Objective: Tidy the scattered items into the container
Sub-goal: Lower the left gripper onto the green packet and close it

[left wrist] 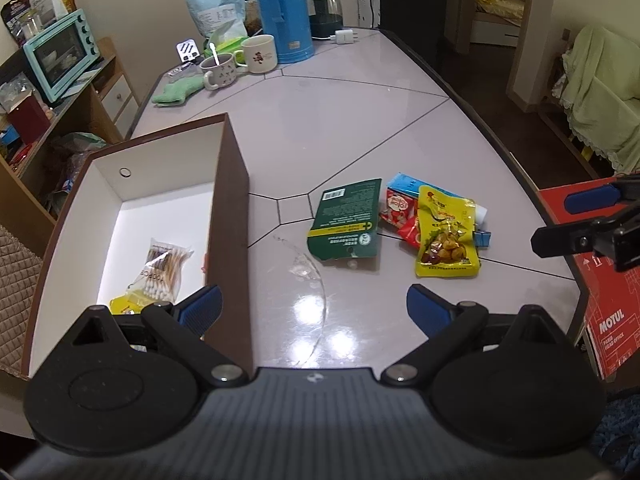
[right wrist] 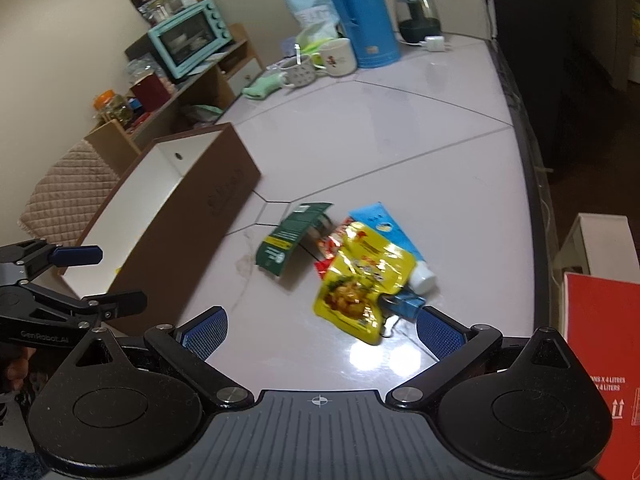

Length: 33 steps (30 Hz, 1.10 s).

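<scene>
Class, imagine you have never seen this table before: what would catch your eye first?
The bright yellow snack pouch atop a small heap beside a green card packet at the table's middle. Left of it stands the brown box, cotton swabs inside; a tall blue thermos rises behind.

The surface [left wrist: 344, 128] is smooth, glossy, w/ bright glare patches (thin dark inlaid lines cross it). The box [left wrist: 230, 216] looks like matt brown card outside, plain matt white inside. In it, a clear crinkly plastic pack of cotton buds [left wrist: 160, 272]. Yellow snack pouch [left wrist: 444, 236] is shiny foil-like plastic, creased; green packet [left wrist: 346, 220] is matt printed card. Left gripper [left wrist: 314, 310]: matt black plastic arms, ribbed blue pads, bright metal rivets. Green cloth [left wrist: 176, 92] looks soft, fuzzy.
</scene>
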Motion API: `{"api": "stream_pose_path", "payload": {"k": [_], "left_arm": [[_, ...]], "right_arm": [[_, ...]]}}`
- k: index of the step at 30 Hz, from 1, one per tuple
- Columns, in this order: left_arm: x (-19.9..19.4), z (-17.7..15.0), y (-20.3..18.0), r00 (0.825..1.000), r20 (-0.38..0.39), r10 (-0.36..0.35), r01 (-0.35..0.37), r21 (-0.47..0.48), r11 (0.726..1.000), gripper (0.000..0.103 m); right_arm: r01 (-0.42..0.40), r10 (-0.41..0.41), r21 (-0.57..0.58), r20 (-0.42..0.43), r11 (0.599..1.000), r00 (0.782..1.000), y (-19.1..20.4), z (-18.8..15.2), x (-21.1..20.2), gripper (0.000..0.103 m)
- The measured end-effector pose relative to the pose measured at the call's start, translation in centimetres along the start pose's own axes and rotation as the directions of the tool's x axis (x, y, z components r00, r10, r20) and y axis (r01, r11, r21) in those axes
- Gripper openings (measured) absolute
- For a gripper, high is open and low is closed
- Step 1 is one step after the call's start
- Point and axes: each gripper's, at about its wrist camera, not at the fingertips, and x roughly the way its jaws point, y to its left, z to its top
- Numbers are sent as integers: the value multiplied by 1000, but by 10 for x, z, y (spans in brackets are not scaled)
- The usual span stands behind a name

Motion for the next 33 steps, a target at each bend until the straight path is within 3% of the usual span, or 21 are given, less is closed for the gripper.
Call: {"api": "stream_pose_path", "payload": {"k": [10,19,27,33], "left_arm": [[22,11,-19,999,-14,-33,33,39,999,97],[72,26,-48,999,-39,-19,26,170,985,93],[133,29,-68,997,-72,36,-9,346,938,82],[171,38,-71,995,-92,47,-6,403,915,78]], "right_arm": [[63,-65,84,21,994,998,-41,8,-3,103],[77,-77,139,-5,987,997,-70,20,8,103],[90,-83,186,-47,978,995,-94,29,26,103],[103,-86,224,-83,969,993,-109,34,38,103]]}}
